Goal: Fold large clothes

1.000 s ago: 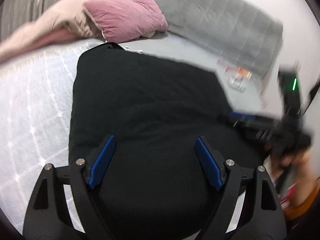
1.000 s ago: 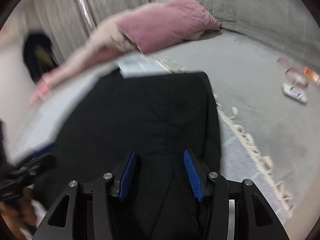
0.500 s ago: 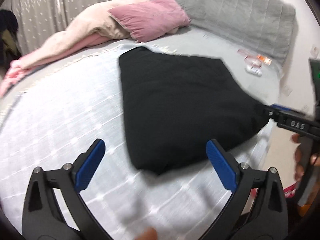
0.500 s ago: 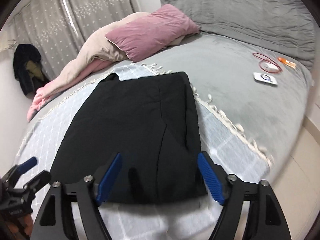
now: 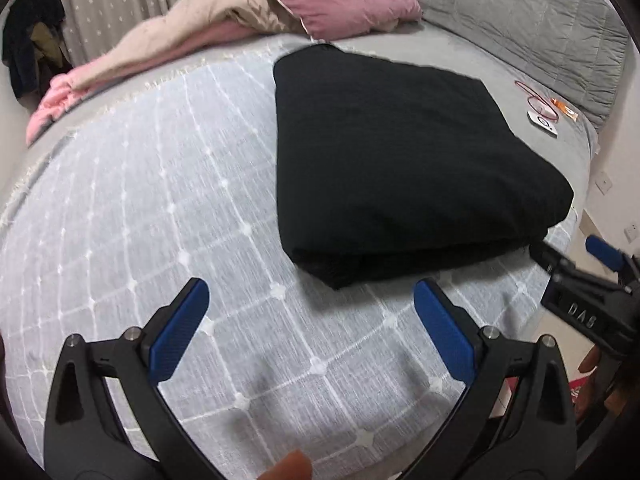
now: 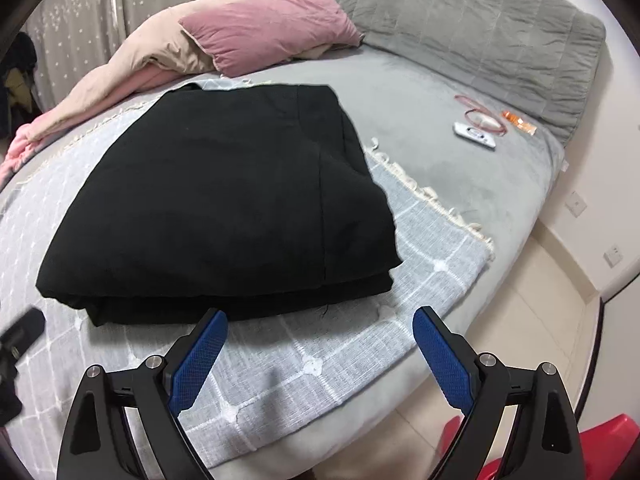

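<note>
Both grippers backed off; black garment [image 6: 216, 196] released, folded, near bed's foot edge.
Left gripper [image 5: 308, 332] and right gripper [image 6: 320, 354] gape, empty; fold looks finished; next: square edges.

Your left gripper [image 5: 310, 304] hangs above the pale checked blanket [image 5: 140, 208], jaws spread wide with nothing between them. The black garment [image 5: 400, 160] lies folded just ahead, apart from both blue pads [image 5: 180, 332]. Your right gripper [image 5: 580, 260] sits at the garment's right corner; its grip state is unclear.

A pink pillow [image 6: 268, 26] lies on the grey bed [image 6: 440, 160] beside curtains [image 6: 80, 20].
</note>
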Tool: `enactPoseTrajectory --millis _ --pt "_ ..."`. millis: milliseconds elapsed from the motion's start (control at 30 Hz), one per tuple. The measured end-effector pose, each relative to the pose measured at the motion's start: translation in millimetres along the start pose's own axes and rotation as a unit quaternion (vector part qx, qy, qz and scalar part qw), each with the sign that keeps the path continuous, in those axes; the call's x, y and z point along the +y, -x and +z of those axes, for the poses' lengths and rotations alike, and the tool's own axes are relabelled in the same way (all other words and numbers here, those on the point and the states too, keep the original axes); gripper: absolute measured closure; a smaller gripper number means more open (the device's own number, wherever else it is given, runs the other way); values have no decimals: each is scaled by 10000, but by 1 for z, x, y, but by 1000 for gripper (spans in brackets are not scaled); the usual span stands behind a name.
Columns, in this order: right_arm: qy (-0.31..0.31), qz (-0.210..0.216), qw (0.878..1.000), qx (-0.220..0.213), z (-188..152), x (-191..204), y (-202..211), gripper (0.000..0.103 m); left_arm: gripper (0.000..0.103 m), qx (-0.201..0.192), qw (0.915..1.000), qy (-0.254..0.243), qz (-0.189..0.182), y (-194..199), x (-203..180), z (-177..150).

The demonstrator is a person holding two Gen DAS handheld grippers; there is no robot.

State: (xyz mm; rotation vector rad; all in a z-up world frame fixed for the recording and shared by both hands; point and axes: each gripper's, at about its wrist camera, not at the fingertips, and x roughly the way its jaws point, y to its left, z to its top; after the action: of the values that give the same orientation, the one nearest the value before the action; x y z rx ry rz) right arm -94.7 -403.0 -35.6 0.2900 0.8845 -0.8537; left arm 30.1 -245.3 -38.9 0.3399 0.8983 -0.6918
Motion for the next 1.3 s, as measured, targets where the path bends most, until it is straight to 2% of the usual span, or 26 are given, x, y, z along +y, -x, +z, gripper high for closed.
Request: enactPoseTrajectory --millis 167,1300 --pt "-34 -26 10000 3 -1 -1 1 8 1 -49 10000 -47 66 2 -3 -1" --pt "40 117 9998 132 -9 4 -1 8 1 85 9997 -123 -174 0 -10 -7"
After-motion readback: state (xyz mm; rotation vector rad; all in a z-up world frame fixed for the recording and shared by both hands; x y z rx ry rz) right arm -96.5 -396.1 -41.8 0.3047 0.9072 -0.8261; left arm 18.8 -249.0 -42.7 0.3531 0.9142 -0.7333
